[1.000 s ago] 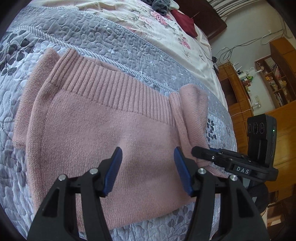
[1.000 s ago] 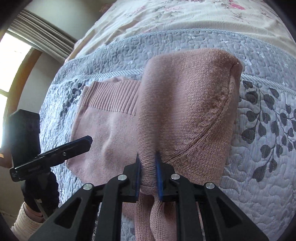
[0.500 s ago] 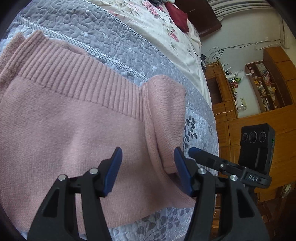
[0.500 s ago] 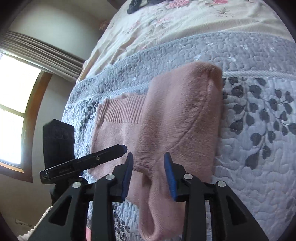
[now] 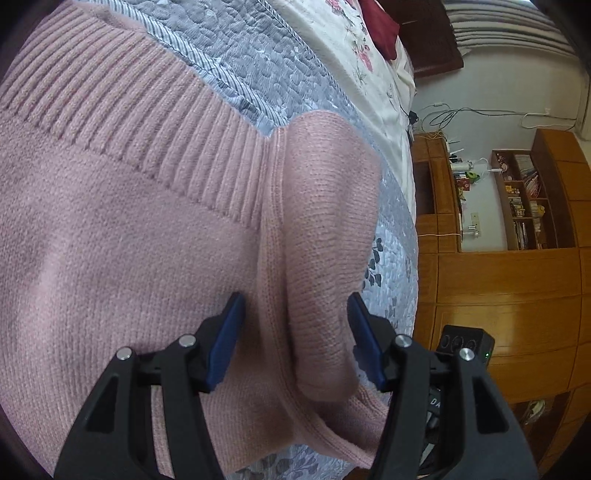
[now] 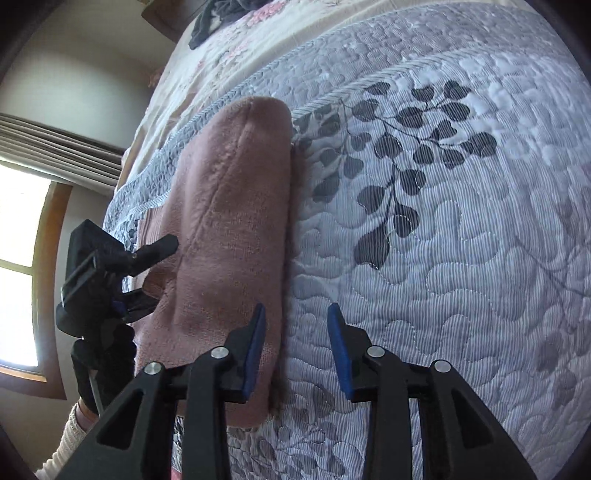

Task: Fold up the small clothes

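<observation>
Closest to the left wrist camera, the left gripper (image 5: pixel 295 332) hung with its blue-padded fingers spread wide, straddling the folded-in sleeve (image 5: pixel 325 236) of a pink knit sweater (image 5: pixel 110 258) without pinching it. In the right wrist view, the right gripper (image 6: pixel 297 347) was likewise spread and held nothing; its left pad sat over the sweater's edge and its right pad over the bare grey quilted bedspread (image 6: pixel 443 240).

The sweater lay flat on the bedspread at the near edge of the bed. Its ribbed hem band (image 5: pixel 147 122) ran across the far side, and the one sleeve lay doubled over the body along the seam. Judged from that, the fold was partly done: one sleeve turned in and released, while the body had yet to be folded over on itself. The sweater's other side fell outside both views, so whether its sleeve was folded I cannot tell.

By count: one sweater in work, one folded sleeve visible, two grippers, both empty. Farther up the bed, on the floral sheet (image 5: pixel 369 66), lay one dark red cloth (image 5: pixel 380 22) and one dark garment (image 6: pixel 210 18), apparently not yet folded. Beyond stood a wooden shelving unit (image 5: pixel 517 229) and a window (image 6: pixel 18 258).
</observation>
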A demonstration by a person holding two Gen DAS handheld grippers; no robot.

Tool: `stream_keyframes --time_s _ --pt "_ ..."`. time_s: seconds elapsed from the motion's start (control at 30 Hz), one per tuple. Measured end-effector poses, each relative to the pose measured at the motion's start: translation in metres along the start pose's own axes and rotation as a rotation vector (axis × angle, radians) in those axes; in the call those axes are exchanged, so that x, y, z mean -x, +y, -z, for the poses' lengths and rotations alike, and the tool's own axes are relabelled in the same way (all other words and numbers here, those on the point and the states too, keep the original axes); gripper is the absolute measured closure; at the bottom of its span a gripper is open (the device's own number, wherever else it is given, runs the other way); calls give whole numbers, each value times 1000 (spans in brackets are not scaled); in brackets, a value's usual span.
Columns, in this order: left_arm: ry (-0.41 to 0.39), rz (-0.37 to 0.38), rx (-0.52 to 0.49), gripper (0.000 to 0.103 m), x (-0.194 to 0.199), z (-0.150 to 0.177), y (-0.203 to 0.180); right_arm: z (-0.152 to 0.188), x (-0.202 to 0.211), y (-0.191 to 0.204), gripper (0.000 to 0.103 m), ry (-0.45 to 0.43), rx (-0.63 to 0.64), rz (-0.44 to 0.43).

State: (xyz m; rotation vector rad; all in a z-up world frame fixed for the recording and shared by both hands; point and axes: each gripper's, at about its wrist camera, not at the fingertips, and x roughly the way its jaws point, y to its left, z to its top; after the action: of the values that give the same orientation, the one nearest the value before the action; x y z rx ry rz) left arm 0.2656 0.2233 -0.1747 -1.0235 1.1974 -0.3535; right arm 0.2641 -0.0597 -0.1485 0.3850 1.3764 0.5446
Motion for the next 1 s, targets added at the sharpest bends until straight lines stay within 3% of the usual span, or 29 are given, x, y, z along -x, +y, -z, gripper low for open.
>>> stream_keyframes --time_s 0.1,0.23,0.27,0.37,0.7,1.0 --pt "13 8 -7 47 -6 1 -7 2 -8 -4 68 6 -13 -12" --pt "18 -10 -19 65 -14 3 -10 6 -12 -3 68 10 -3 0" --pt "13 0 -15 76 -14 3 -10 6 -11 -3 68 10 0 3" --pt "-18 -1 -31 84 -7 5 -15 11 -13 -2 68 8 -4 1" --pt "-87 3 -122 86 29 6 -34 19 -11 11 68 -3 28 -10" --pt "-173 6 -147 86 101 -13 -26 16 -21 47 67 3 80 -42"
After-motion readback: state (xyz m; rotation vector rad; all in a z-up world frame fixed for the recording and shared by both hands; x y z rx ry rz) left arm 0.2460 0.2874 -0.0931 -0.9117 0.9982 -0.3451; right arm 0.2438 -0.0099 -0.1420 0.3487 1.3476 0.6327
